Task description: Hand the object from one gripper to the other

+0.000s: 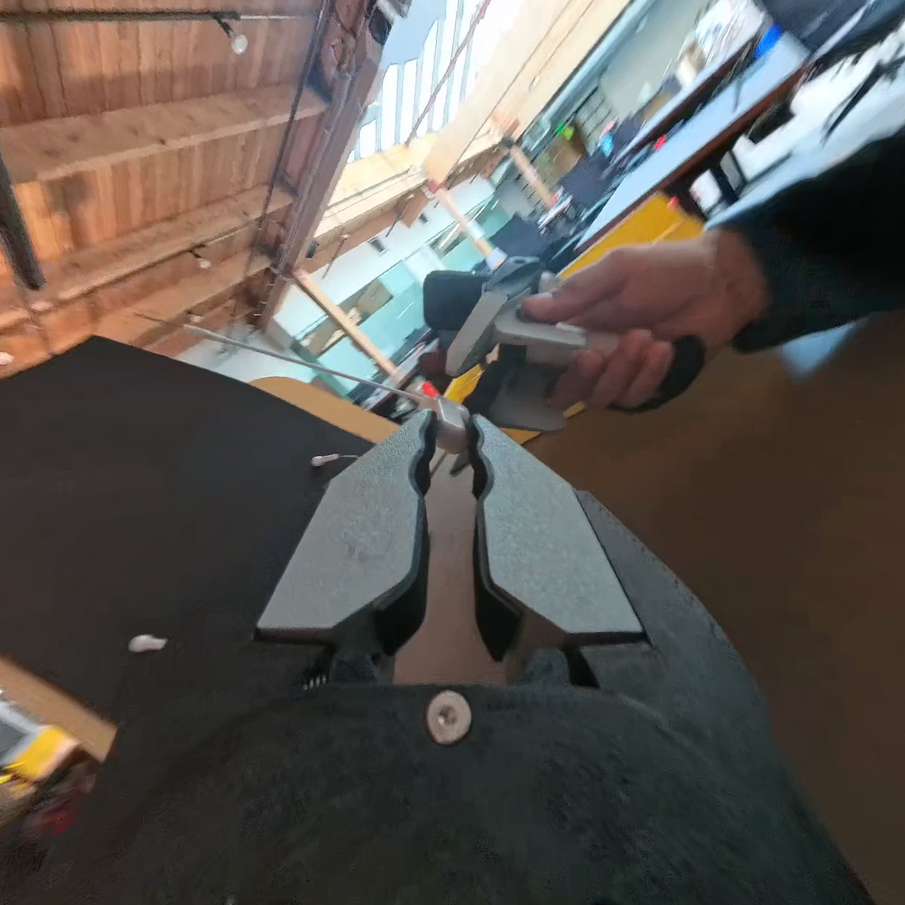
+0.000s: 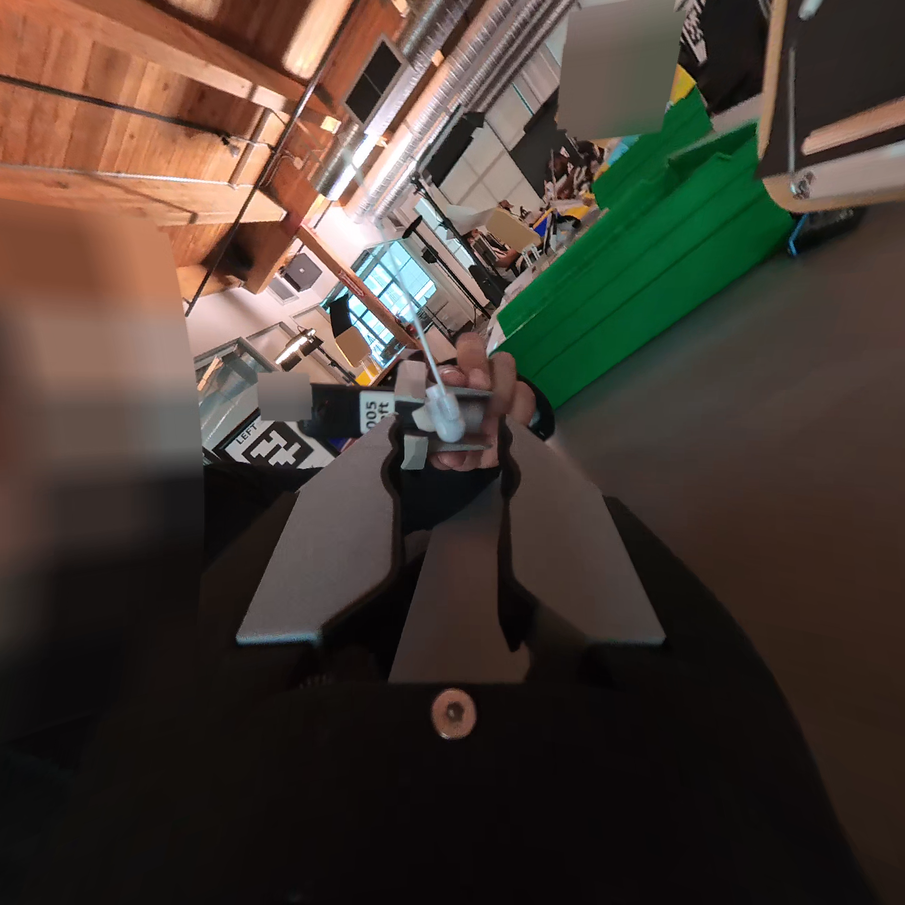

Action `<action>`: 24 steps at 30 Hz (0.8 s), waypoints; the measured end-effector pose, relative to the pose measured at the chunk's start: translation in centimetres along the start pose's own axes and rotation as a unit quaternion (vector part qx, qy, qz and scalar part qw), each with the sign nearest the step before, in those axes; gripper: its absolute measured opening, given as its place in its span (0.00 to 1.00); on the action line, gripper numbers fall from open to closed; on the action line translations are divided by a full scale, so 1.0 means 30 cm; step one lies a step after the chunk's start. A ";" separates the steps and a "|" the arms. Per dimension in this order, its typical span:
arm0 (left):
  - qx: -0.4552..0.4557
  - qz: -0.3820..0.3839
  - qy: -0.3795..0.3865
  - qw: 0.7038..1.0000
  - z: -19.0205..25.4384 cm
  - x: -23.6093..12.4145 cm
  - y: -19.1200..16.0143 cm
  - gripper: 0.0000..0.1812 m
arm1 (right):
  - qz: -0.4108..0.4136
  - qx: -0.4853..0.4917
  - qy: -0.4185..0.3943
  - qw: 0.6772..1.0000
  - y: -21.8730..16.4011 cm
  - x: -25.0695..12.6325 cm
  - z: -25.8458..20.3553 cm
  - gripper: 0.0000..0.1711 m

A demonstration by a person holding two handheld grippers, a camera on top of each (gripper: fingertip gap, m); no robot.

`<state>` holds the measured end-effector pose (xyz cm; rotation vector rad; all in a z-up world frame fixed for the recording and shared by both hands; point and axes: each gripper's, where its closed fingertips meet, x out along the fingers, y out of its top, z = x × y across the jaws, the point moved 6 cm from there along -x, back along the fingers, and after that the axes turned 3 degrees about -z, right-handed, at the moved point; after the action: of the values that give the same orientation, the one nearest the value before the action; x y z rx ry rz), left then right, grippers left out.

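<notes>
A white plug with a thin white cable running up and left is pinched at the tips of my left gripper, which is shut on it. My right gripper, held by a hand, hovers just beyond and to the right, apart from the plug. In the right wrist view my right gripper is open, its fingers wide apart. The plug sits just past its tips, held by the left gripper, with the cable rising upward.
A black table top lies at the left, with two small white pieces on it. A brown floor is at the right. A green panel and another table edge stand beyond in the right wrist view. Both grippers' tips are roughly 30 cm from the green panel.
</notes>
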<state>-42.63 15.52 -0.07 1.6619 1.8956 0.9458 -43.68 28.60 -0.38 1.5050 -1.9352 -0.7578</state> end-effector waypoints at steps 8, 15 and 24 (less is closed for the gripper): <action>-0.105 0.029 -0.059 0.992 0.018 0.007 0.000 0.05 | -0.041 -0.050 -0.007 0.998 -0.030 0.044 -0.028 0.12; -0.122 -0.022 -0.060 0.991 0.043 0.032 -0.039 0.05 | -0.067 -0.080 -0.069 0.992 -0.036 0.037 -0.010 0.06; -0.080 -0.042 -0.037 0.995 0.028 0.032 -0.051 0.05 | -0.074 -0.090 -0.092 0.989 -0.042 0.036 0.003 0.07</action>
<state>-43.24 16.56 -1.65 1.4920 1.7785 0.9621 -43.14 27.30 -1.25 1.5252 -1.8404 -1.1414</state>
